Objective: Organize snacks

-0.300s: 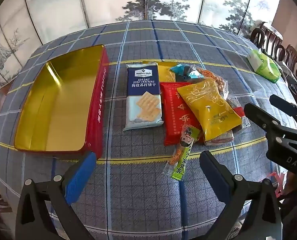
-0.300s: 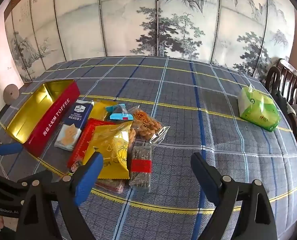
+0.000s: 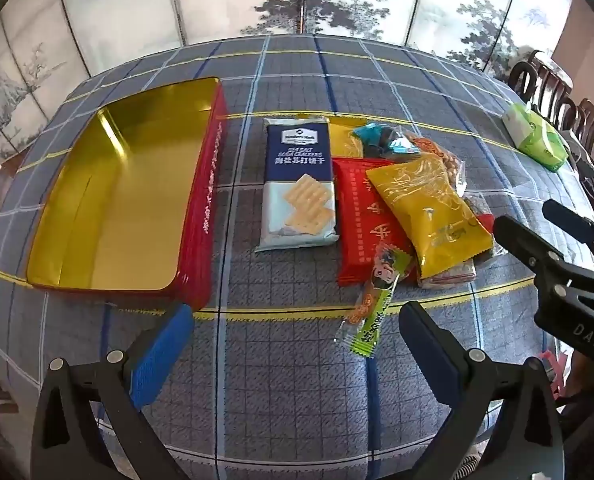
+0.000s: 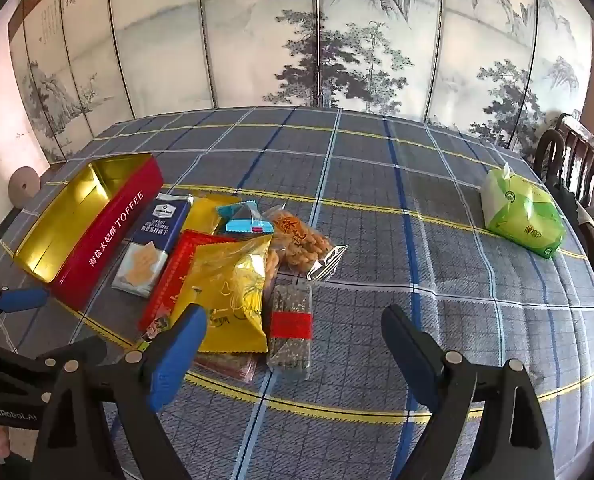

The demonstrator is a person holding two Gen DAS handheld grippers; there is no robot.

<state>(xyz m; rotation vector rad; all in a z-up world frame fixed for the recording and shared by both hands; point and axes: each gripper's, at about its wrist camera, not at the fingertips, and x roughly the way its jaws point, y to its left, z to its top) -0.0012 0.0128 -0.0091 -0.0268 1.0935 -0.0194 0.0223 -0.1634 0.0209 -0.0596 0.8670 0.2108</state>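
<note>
An empty red tin with a gold inside [image 3: 113, 200] lies on the table's left; it also shows in the right wrist view [image 4: 81, 220]. Right of it sits a pile of snacks: a blue soda cracker pack [image 3: 299, 184], a red packet [image 3: 363, 220], a yellow bag [image 3: 429, 216], a thin green stick snack [image 3: 373, 304], a clear bag of fried twists [image 4: 301, 240] and a dark bar with a red label [image 4: 291, 326]. My left gripper [image 3: 297, 336] is open and empty, hovering before the stick snack. My right gripper [image 4: 293, 340] is open and empty above the dark bar.
A green tissue pack [image 4: 521, 216] lies at the table's right side. Dark wooden chairs [image 4: 573, 160] stand along the right edge. A painted folding screen [image 4: 317, 40] stands behind the table. The checked tablecloth [image 4: 377, 184] covers the table.
</note>
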